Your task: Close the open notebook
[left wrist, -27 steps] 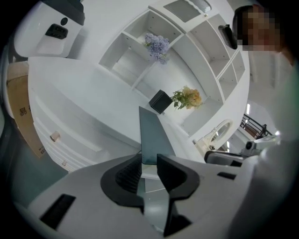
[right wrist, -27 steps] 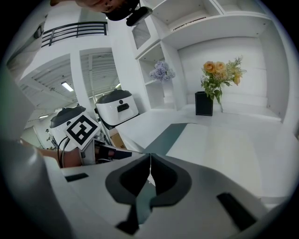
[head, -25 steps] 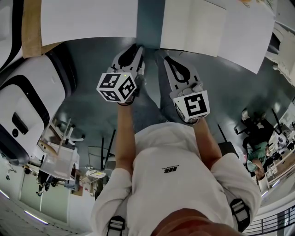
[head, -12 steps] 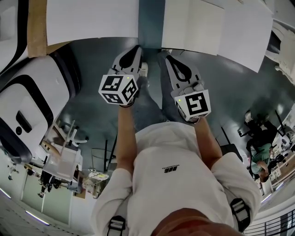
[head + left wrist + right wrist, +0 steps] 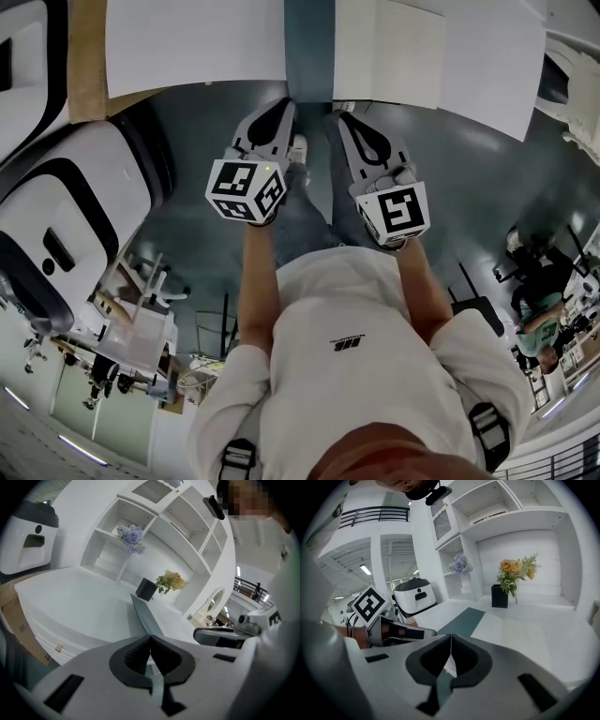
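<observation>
Holding both tools side by side, short of the table edge, we list: left gripper (image 5: 279,101), jaws pressed together on nothing; right gripper (image 5: 347,120), jaws likewise together and empty. Open notebook (image 5: 389,52), pale pages flat on the white tabletop (image 5: 492,75), ahead of the right gripper, just right of the teal strip (image 5: 307,47), apart from both grippers. Black pot of yellow flowers (image 5: 500,596) at the back.

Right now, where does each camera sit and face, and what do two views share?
Head view: on the head, facing steeply down; shows shirt, forearms, left gripper, right gripper.
Left gripper view: on that gripper, along its shut jaws, across the table toward shelves.
Right gripper view: likewise, jaws shut; left gripper shows beside it.
Shared: yellow flowers in both gripper views.
</observation>
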The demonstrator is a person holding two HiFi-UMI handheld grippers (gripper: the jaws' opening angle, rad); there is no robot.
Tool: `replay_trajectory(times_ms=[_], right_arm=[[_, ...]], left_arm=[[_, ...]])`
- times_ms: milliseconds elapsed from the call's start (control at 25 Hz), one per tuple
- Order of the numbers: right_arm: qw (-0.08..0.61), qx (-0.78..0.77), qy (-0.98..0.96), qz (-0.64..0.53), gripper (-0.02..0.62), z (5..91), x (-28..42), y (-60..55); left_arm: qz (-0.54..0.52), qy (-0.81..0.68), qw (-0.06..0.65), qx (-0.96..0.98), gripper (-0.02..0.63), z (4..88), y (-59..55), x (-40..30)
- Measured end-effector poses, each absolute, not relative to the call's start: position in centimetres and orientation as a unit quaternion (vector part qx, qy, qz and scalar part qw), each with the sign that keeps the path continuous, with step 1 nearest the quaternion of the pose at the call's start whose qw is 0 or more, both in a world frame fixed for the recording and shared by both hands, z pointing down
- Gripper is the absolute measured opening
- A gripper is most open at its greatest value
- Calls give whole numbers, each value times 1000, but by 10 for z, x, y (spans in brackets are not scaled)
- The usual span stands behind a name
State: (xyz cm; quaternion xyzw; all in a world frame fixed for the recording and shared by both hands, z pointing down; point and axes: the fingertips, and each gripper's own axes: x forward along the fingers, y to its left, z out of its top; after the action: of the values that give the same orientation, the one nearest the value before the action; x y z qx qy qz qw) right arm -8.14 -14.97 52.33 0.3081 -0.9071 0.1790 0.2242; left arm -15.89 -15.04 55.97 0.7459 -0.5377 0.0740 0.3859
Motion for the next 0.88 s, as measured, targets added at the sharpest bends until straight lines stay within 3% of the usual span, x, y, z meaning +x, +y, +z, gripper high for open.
replay_trajectory(times_ms=[880], right_arm=[[194,360,-898,160,-3,484,-49,-158]], left_arm=[[112,-514,318,789,0,502,-158,-117]])
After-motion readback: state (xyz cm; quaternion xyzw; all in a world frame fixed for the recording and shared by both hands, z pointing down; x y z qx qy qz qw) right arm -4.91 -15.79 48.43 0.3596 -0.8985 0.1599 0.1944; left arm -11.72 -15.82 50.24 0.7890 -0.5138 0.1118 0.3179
